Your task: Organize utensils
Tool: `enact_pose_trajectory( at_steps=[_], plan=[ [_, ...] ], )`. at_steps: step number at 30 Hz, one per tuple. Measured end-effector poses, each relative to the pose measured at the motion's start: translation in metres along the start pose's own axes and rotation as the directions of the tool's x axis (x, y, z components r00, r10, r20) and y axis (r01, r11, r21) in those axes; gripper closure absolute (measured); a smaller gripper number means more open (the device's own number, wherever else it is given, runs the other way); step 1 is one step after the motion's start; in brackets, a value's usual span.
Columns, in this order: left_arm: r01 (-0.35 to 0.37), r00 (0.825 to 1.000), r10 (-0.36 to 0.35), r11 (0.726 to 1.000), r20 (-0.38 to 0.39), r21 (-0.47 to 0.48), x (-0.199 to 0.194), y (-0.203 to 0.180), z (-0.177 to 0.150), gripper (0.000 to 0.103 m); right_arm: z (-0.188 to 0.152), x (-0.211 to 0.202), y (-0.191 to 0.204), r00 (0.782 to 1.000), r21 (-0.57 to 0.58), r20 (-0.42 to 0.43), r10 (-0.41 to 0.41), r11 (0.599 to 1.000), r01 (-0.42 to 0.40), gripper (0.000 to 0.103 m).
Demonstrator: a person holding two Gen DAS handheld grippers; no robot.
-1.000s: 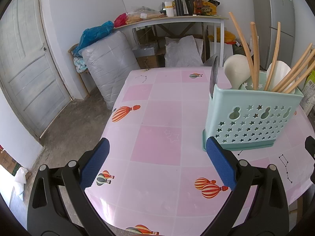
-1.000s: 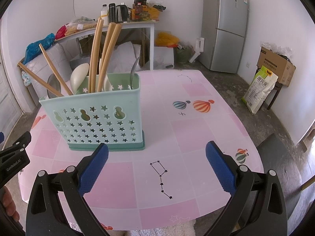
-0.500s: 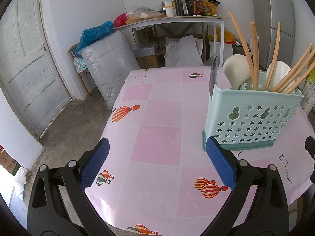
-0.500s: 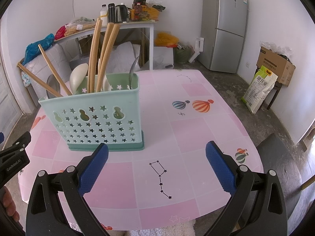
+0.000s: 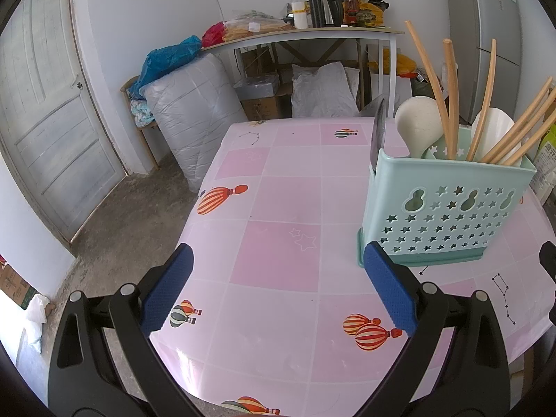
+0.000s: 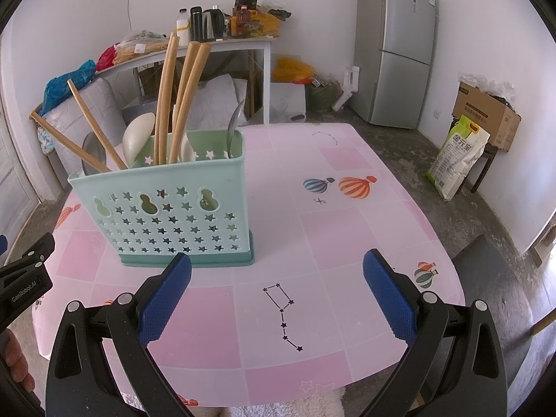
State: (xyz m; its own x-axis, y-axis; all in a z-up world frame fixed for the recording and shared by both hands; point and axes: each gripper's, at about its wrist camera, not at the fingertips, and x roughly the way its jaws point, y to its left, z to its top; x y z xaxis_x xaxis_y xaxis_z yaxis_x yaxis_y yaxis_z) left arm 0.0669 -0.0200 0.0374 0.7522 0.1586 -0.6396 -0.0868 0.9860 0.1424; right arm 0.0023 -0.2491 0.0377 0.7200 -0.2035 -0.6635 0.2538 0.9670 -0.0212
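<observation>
A mint-green utensil holder (image 5: 448, 208) (image 6: 166, 208) with star cut-outs stands upright on the pink table (image 5: 278, 253) (image 6: 312, 226). It holds several wooden chopsticks (image 6: 166, 100), cream spoons (image 5: 417, 125) (image 6: 137, 137), wooden-handled tools (image 5: 450, 97) and a metal spoon (image 6: 234, 121); a metal blade (image 5: 378, 132) stands at its left end. My left gripper (image 5: 278, 292) hangs open over the table's near edge, left of the holder, empty. My right gripper (image 6: 278, 295) is open and empty in front of the holder, to its right.
Behind the table stand a white side table (image 5: 312, 34) loaded with bottles, a wrapped grey bundle (image 5: 187, 111) and a door (image 5: 41, 111) at left. A grey fridge (image 6: 396, 48), a cardboard box (image 6: 486, 111) and a sack (image 6: 455, 156) are at right. A dark chair seat (image 6: 483, 264) sits beside the table.
</observation>
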Motion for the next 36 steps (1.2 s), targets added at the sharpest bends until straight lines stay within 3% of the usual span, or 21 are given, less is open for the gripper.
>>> enact_pose_trajectory(
  at_steps=[36],
  plan=[
    [-0.002, 1.000, 0.002, 1.000, -0.002, -0.005, 0.0006, 0.0019, -0.0009, 0.009, 0.0011, -0.0024, -0.0008, 1.000, 0.001, 0.003, -0.001, 1.000, 0.001, 0.007]
  ],
)
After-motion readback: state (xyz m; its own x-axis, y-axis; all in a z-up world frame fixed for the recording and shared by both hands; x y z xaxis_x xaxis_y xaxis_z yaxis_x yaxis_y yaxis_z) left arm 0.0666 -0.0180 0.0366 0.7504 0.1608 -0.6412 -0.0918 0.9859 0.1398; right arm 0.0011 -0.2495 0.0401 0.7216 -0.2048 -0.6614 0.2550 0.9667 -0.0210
